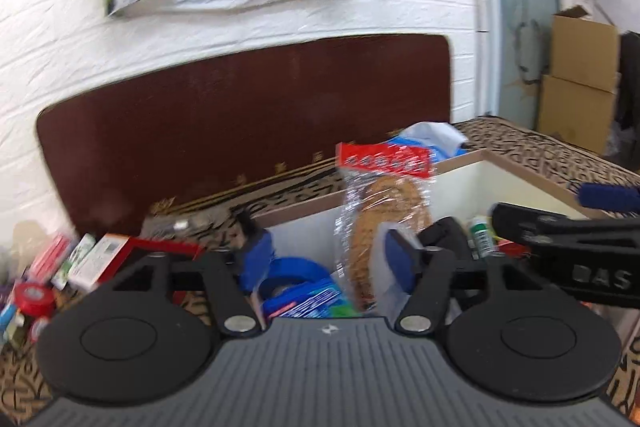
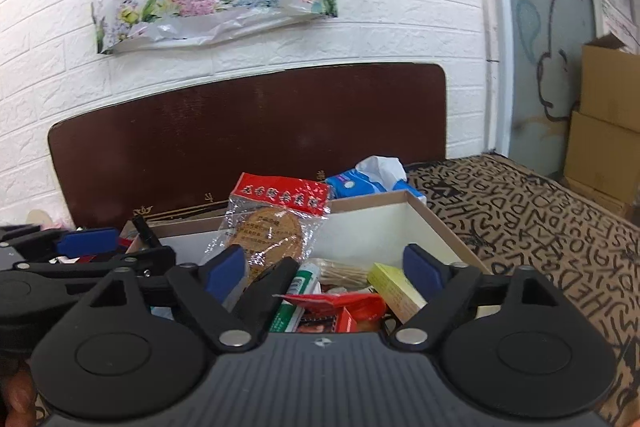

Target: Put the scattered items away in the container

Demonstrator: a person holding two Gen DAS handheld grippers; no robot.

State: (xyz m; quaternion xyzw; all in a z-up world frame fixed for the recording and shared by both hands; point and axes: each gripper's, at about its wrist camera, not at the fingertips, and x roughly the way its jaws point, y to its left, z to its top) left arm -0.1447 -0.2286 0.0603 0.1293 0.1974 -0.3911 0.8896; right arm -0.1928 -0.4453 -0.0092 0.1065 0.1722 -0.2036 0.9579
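1. Biscuit packet [image 2: 276, 227] with the red header stands upright in the white box [image 2: 372, 223], leaning near the back-left wall; clear wrap, round brown biscuit inside. The left wrist view has it too [image 1: 384, 203], but smeared by motion blur.
2. Left gripper [image 1: 326, 255] has its blue pads spread wide, nothing between them. The packet's lower part sits just behind the right-side pad [image 1: 400, 259], and it's hard to tell whether they touch.
3. Right gripper [image 2: 326, 267] is spread open as well, hanging over the box with nothing pinched.
4. Box contents are half hidden behind the gripper bodies: a green-and-white tube [image 2: 296, 291], a red wrapper [image 2: 340, 303], a yellow carton [image 2: 396, 285], a bundle of thin sticks [image 2: 344, 271].
5. Blue tape roll [image 1: 288, 275] and a blue packet below it are cut off by the left gripper.
6. Tissue pack [image 2: 372, 179] sits behind the box's far wall.
7. Loose stuff left of the box, small cartons [image 1: 88, 259] and a red-lidded jar [image 1: 34, 297], is too blurry to read.
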